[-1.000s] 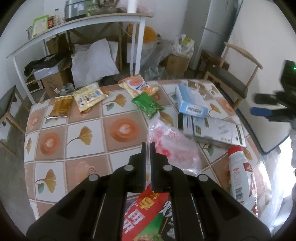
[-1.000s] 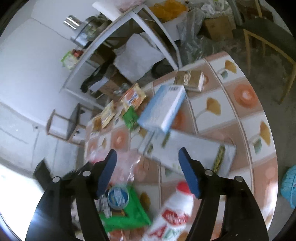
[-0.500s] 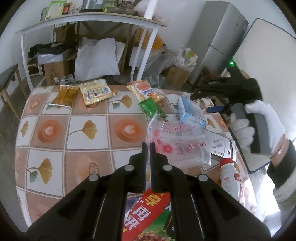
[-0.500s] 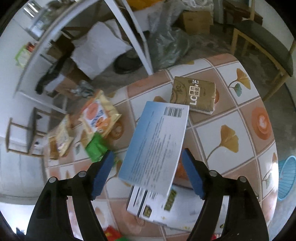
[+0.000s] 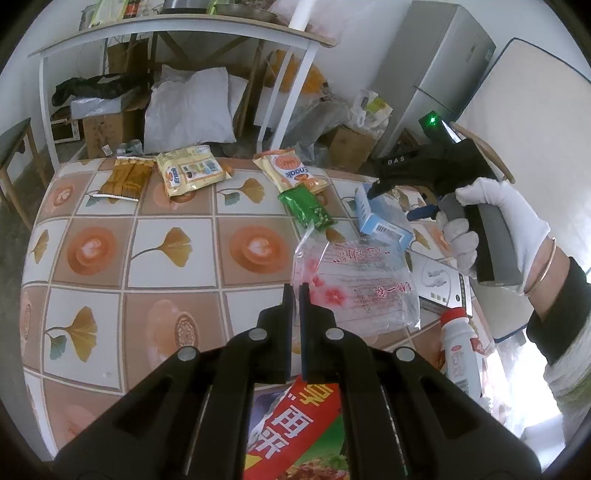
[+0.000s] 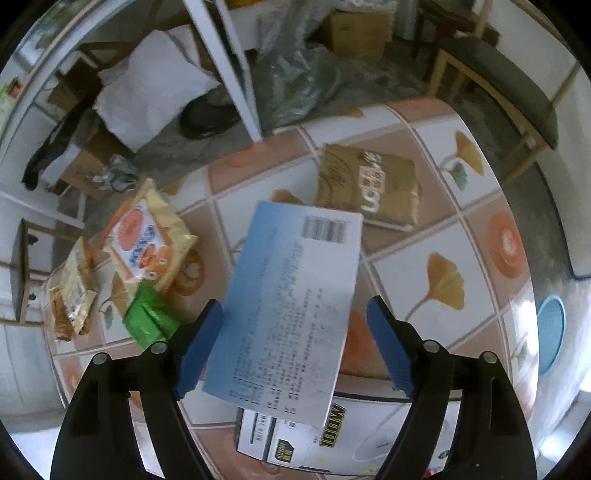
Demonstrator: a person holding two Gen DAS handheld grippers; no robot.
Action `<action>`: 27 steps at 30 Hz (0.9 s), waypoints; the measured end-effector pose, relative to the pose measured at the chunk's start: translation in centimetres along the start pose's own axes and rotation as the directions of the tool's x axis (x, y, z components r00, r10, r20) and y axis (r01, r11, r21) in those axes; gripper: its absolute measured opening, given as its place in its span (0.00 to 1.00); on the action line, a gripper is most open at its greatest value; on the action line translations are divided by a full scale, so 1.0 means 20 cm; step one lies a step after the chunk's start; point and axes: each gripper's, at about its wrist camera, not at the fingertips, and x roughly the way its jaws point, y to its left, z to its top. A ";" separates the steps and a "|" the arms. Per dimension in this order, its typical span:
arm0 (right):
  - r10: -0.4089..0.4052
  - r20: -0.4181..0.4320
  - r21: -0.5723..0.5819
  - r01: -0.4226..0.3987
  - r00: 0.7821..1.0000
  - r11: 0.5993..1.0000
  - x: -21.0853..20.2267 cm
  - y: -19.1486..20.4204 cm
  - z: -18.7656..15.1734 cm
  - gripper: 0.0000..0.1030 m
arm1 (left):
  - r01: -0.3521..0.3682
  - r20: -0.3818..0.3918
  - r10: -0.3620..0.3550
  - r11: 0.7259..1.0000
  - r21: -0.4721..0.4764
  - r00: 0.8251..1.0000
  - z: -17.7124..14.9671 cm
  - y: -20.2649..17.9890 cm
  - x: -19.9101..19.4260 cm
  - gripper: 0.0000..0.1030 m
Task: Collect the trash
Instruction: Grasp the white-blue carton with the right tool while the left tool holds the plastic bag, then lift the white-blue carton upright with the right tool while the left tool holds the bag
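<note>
My left gripper (image 5: 296,291) is shut on the edge of a clear plastic bag (image 5: 362,291) with pink flowers, which stands raised above the tiled table (image 5: 173,280). A gloved hand holds my right gripper (image 5: 393,203) pointing steeply down over a light blue box (image 6: 295,258). Its jaws are opening; the box lies between the blue pads (image 6: 201,347) without touching them. The blue box (image 5: 384,221) rests partly on a white box (image 6: 351,439). Snack packets lie around: a green one (image 6: 147,321), an orange-and-yellow one (image 6: 147,236) and a gold one (image 6: 369,192).
A white bottle with a red cap (image 5: 461,354) lies at the right table edge, a red-and-green packet (image 5: 295,424) under my left gripper. Yellow (image 5: 188,173) and brown (image 5: 125,179) packets sit at the far edge. A chair (image 6: 509,92) and a white shelf frame (image 5: 177,33) stand beyond.
The right gripper swung in from the right, tipped downward over the blue box and spread its jaws wider. The plastic bag rose and spread out beside the left gripper.
</note>
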 end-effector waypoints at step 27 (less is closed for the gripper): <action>0.108 -0.010 -0.060 -0.108 0.994 0.992 -0.04 0.02 -0.08 0.59 | 0.017 0.018 -0.016 1.000 -0.027 1.000 -0.02 -0.02 -0.04 0.02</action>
